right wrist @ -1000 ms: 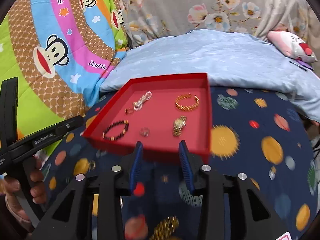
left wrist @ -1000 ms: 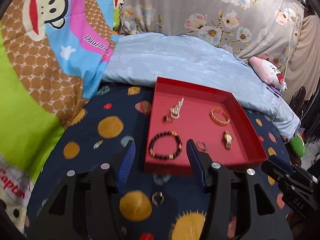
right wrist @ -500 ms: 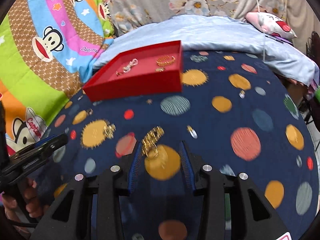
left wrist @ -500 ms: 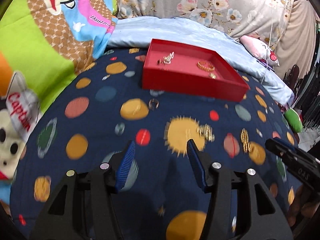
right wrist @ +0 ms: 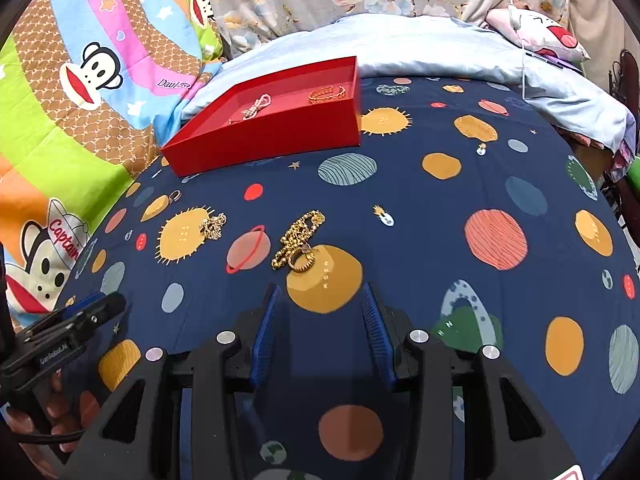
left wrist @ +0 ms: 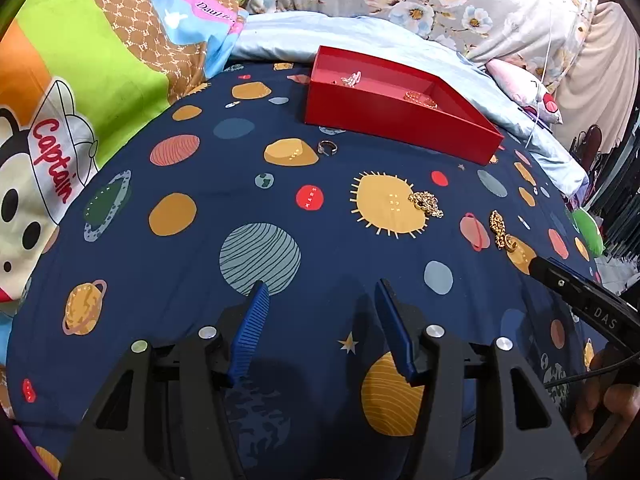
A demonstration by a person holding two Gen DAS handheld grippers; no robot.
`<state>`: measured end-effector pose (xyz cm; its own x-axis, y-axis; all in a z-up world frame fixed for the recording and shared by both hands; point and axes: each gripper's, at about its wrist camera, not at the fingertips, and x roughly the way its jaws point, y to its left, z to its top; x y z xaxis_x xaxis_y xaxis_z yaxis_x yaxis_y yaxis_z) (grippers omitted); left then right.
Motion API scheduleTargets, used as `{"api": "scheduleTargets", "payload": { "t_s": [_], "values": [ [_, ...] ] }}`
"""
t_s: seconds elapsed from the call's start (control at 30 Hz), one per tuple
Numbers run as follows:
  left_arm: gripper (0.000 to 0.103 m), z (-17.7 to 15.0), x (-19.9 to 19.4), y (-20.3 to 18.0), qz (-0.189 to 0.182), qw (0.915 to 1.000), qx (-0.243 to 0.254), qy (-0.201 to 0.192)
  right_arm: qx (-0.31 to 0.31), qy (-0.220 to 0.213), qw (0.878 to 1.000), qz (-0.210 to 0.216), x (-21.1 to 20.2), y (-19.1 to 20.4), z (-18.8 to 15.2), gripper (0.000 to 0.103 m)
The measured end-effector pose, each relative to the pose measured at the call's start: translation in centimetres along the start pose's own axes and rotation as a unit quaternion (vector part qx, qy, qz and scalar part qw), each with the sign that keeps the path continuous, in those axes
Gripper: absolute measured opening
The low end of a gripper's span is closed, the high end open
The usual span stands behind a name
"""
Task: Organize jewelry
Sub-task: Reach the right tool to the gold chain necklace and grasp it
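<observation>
Your right gripper (right wrist: 320, 312) has its fingers parted and empty, having just been opening, and the gold chain (right wrist: 298, 242) lies on the bed (right wrist: 500, 184) just beyond the tips at about 11 o'clock, its long axis running from 7 toward 1 o'clock with a ring-like loop at the near end. Your left gripper (left wrist: 322, 304) is likewise parted and empty; from it the smaller gold cluster (left wrist: 426, 203) sits well off at 1 o'clock, so the right hand is the nearer for the chain. Farther out at 11 o'clock in the right view, the red tray (right wrist: 264, 136) already holds a pearl piece (right wrist: 256, 106) and a gold bangle (right wrist: 326, 93).
</observation>
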<state>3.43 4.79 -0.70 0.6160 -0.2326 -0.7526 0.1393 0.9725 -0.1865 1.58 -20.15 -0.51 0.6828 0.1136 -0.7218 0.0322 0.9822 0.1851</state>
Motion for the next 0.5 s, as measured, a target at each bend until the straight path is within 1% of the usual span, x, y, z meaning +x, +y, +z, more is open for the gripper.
{"api": "scheduleTargets", "payload": {
  "t_s": [0.1, 0.23, 0.37, 0.5],
  "values": [
    [0.059, -0.1, 0.1, -0.3, -0.001, 1.0000, 0.006, 0.001, -0.004, 0.002, 1.000, -0.004, 0.6, 0.4, 0.5, 0.042],
    [0.060, -0.1, 0.2, -0.5, 0.000, 0.9999, 0.011, 0.003, -0.005, 0.002, 1.000, 0.002, 1.5, 1.0, 1.4, 0.042],
    [0.061, 0.0, 0.2, -0.5, -0.001, 0.9999, 0.011, 0.003, -0.014, -0.002, 1.000, -0.005, 2.4, 1.6, 2.7, 0.042],
    [0.061, 0.0, 0.2, -0.5, -0.001, 0.9999, 0.011, 0.003, -0.016, 0.015, 1.000, -0.008, 4.1, 1.9, 3.8, 0.041]
  ]
}}
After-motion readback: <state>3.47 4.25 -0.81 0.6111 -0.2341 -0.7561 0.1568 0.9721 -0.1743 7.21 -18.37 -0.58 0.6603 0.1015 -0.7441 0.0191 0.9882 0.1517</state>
